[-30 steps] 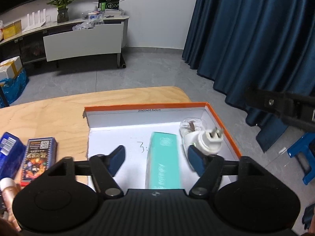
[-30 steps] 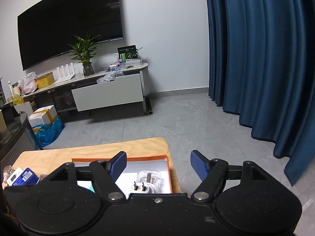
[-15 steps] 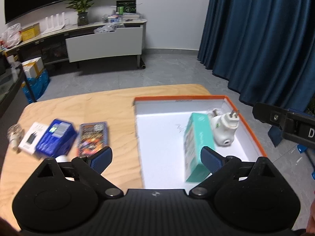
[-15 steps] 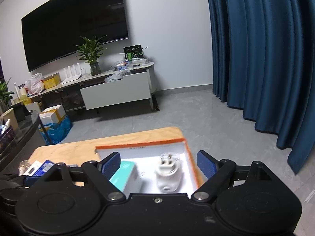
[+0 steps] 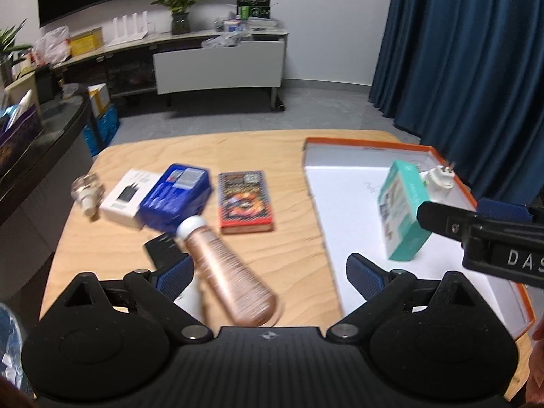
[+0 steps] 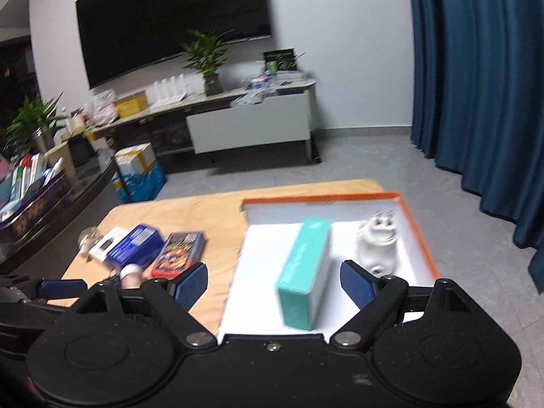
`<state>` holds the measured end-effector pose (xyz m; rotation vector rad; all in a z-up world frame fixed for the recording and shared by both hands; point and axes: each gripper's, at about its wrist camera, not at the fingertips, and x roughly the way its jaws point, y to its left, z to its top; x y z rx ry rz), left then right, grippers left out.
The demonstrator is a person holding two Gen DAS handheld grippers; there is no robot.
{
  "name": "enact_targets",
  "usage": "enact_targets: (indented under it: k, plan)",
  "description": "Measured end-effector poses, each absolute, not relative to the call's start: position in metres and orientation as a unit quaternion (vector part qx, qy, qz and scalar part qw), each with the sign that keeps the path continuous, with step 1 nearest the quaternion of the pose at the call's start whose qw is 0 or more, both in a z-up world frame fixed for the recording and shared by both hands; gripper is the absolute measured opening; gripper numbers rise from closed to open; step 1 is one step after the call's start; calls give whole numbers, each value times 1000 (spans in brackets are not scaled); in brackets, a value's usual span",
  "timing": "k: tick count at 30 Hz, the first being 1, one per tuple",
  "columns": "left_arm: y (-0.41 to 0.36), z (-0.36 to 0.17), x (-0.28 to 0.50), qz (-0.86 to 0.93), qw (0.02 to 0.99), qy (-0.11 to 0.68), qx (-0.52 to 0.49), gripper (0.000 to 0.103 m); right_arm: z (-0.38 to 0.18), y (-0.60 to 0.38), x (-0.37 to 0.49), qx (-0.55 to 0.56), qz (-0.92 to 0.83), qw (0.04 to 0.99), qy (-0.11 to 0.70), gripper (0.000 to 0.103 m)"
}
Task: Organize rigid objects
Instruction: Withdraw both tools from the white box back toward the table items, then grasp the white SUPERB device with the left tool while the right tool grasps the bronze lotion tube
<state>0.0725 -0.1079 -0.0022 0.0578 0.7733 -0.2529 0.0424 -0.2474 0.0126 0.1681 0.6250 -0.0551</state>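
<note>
An orange-rimmed white box on the wooden table holds a teal carton and a white plug adapter. Left of it lie a red card box, a blue box, a white charger box, a pink-copper bottle and a small clear bottle. My left gripper is open and empty over the copper bottle. My right gripper is open and empty above the teal carton's near end.
A small black object lies by the copper bottle's cap. The right gripper's body reaches in over the box. A dark counter stands left of the table, a TV cabinet behind, blue curtains at right.
Both grippers have pulled back and swung left. The left one left the box and now hangs over the table's loose items. The teal carton and adapter stay in the box.
</note>
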Motion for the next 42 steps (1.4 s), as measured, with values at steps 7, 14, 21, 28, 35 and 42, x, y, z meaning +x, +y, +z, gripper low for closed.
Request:
enact_targets:
  k: [7,14,21,28,35,42]
  plan:
    - [-58,-11,48,-116,927,357,24,99,6,-220,37,68,6,946,318,100]
    - [-4,-35,39,-92,921,378,2,99,-8,-195,27,67,53,937,339,100]
    - [-18,-40,55,-118,919,374,25,100,-21,-171,26,43,75,930,358,100]
    - [-31,-66,77,-151,907,388,66,74,-19,-176,29,40,68,930,359,100]
    - [-16,-62,81,-153,913,378,24,63,-24,-170,46,46,82,925,368,100]
    - [4,-47,78,-145,919,365,-13,62,-36,-154,96,43,121,912,390,100]
